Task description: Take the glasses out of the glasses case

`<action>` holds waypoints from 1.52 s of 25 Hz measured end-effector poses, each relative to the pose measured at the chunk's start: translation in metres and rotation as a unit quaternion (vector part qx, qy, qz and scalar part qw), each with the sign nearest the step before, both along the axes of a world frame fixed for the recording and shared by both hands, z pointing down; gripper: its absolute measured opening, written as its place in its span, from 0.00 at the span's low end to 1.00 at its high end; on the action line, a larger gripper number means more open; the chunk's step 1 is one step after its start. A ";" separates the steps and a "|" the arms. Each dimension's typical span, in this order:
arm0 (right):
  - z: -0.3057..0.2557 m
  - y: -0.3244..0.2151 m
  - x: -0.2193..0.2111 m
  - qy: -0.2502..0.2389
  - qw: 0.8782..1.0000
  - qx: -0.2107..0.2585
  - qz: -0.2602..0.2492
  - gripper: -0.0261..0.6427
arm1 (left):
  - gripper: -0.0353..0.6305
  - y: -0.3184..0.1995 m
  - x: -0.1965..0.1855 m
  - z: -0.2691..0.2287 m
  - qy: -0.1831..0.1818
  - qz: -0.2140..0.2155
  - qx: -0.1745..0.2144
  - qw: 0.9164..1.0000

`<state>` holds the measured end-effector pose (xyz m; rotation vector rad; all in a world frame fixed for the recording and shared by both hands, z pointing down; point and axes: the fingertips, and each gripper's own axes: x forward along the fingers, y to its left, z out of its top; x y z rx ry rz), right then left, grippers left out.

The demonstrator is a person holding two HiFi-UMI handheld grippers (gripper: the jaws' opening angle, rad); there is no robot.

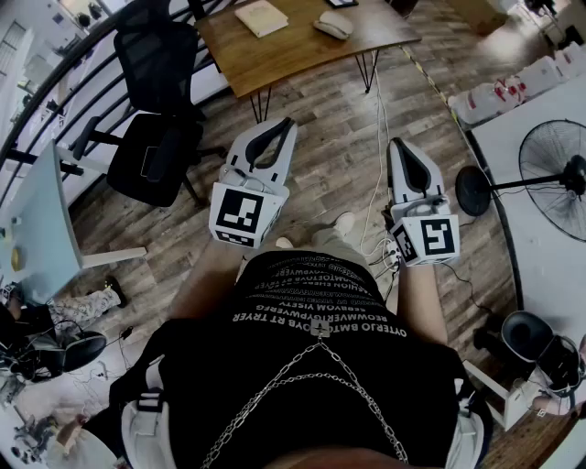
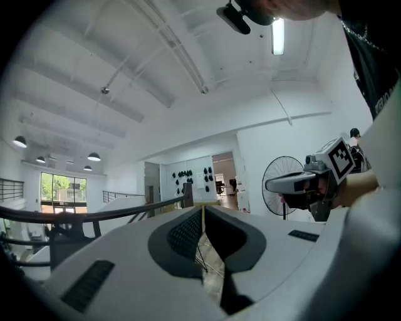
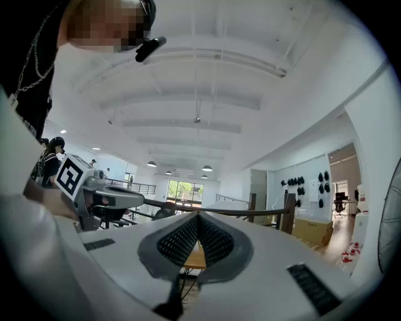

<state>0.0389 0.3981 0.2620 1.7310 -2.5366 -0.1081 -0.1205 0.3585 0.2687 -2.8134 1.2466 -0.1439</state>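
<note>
**Floor** [image 1: 325, 128]: brown wood planks with a matte grain, laid diagonally.

**Person's torso:** a black shirt [image 1: 311, 385] with pale printed lettering and a metal link chain across it. It fills the lower head view and hides the floor beneath.

**Wooden table** [image 1: 275, 57]: a rectangular brown top on thin black hairpin legs, at the far end of the floor and well ahead of both grippers.

**White table** [image 1: 522, 114]: a smooth top at the right edge.

**Office chair** [image 1: 156, 156]: black, with a padded seat and a mesh back. It stands left of the wooden table, beside a dark curved railing.

**Pedestal fan** [image 1: 558, 174]: a round wire cage on a black disc base, overlapping the white table.

**Left gripper** [image 1: 282, 126]: a white moulded shell with dark textured pads, held level. The jaw tips meet and nothing is between them.

**Right gripper** [image 1: 400, 145]: the same build, held level and beside the left one. Its jaws are closed together on nothing.

**Notebook** [image 1: 261, 16]: tan, flat and square-cornered, lying on the wooden table.

**Glasses case** [image 1: 332, 25]: a pale, rounded oblong on the wooden table to the right of the notebook, well apart from both grippers. It is too small to tell whether the lid is up.
</note>
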 end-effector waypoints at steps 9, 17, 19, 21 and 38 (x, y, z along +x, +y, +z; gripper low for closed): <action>0.004 -0.005 -0.019 0.003 1.000 -0.008 -0.008 0.06 | 0.11 -0.005 -0.017 0.000 0.001 -0.002 -0.001 1.000; 0.011 -0.008 -0.029 0.021 1.000 -0.011 0.001 0.06 | 0.11 -0.007 -0.029 0.008 0.002 -0.005 -0.008 1.000; 0.012 -0.010 -0.028 0.024 1.000 -0.013 0.002 0.06 | 0.11 -0.010 -0.030 0.011 0.003 -0.006 -0.012 1.000; 0.012 -0.012 -0.025 0.026 1.000 -0.013 0.002 0.06 | 0.11 -0.014 -0.028 0.014 0.003 -0.006 -0.015 1.000; 0.036 -0.094 0.010 0.001 1.000 -0.016 0.002 0.21 | 0.11 -0.090 0.010 0.030 -0.022 0.000 -0.024 0.999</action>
